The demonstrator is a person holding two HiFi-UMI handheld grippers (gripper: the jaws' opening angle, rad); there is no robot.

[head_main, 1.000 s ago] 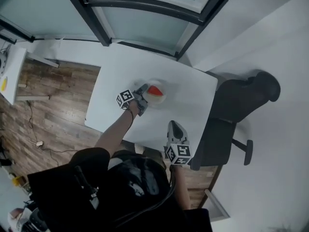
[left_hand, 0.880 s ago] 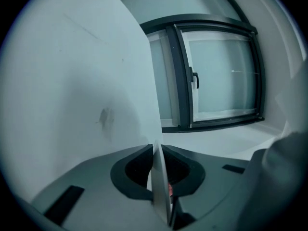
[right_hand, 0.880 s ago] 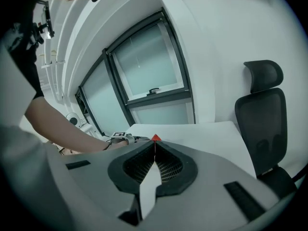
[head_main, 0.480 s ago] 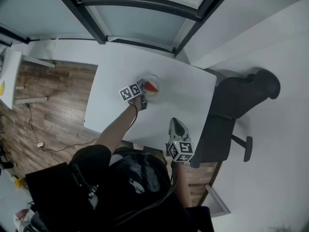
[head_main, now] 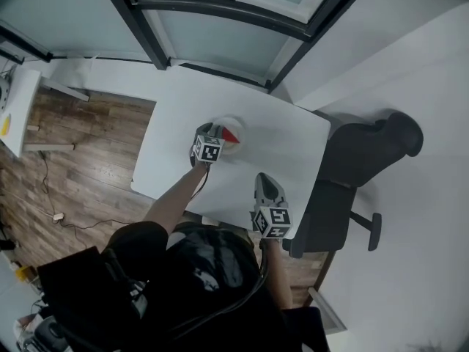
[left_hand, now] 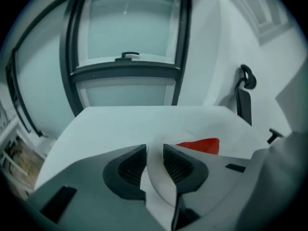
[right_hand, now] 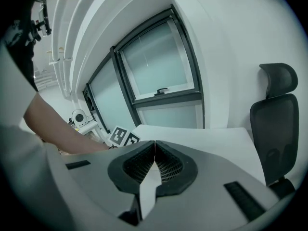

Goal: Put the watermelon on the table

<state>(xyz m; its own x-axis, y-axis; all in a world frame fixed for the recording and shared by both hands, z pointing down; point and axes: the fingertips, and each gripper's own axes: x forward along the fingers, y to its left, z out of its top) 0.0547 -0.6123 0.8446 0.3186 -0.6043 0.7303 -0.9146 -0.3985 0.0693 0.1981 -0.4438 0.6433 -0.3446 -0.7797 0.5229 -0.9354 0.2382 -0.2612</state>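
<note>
A red watermelon slice (head_main: 233, 133) (left_hand: 199, 146) lies on a white plate (head_main: 229, 121) on the white table (head_main: 282, 149). My left gripper (head_main: 212, 130) (left_hand: 154, 160) is at the plate's left edge, shut on the plate's rim (left_hand: 157, 177), which shows between the two dark pads. The slice is just beyond and to the right of those jaws. Near the table's front edge, my right gripper (head_main: 263, 180) (right_hand: 154, 153) hovers shut with nothing in it, a short way from the plate.
A black office chair (head_main: 359, 160) (right_hand: 274, 114) stands close to the table's right side. A dark-framed window (head_main: 220, 20) runs behind the table. Wooden floor (head_main: 80, 152) lies to the left, with a small white side table (head_main: 15, 101) at the far left.
My left gripper has moved right from beside the plate onto its left rim and shut on it, its marker cube turning. The right gripper has barely moved.
</note>
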